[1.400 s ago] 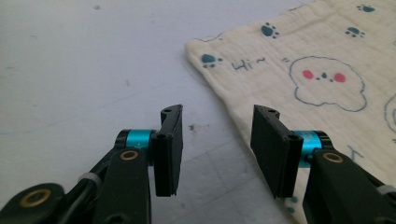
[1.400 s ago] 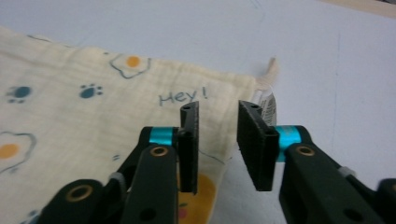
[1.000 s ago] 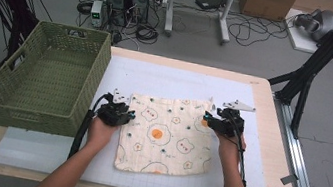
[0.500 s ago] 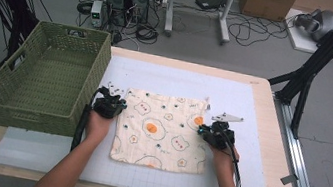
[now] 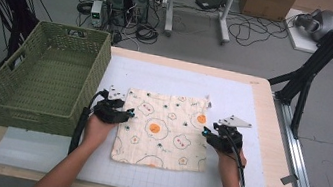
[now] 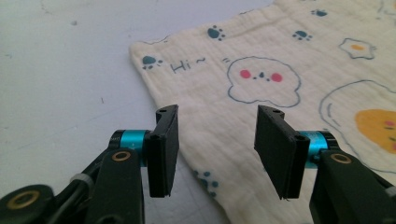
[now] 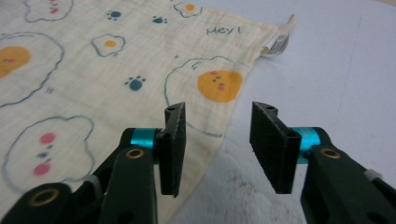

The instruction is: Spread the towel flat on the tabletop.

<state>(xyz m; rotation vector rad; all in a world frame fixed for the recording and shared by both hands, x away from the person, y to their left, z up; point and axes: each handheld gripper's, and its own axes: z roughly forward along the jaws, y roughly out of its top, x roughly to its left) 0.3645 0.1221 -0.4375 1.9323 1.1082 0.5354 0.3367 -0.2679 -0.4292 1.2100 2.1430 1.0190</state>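
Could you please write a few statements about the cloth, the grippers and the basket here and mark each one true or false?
1. The cloth lies spread flat on the white mat. True.
2. The left gripper is clamped shut on the cloth. False: its jaws stand open over the cloth's edge.
3. The right gripper has open jaws at the cloth's side edge. True.
4. The cloth lies inside the green basket. False: the basket stands beside it, with no cloth in it.
5. A label tag sticks out at one cloth corner. True.

The cloth [image 6: 261, 93] reads "Hi~" and "Hey!".
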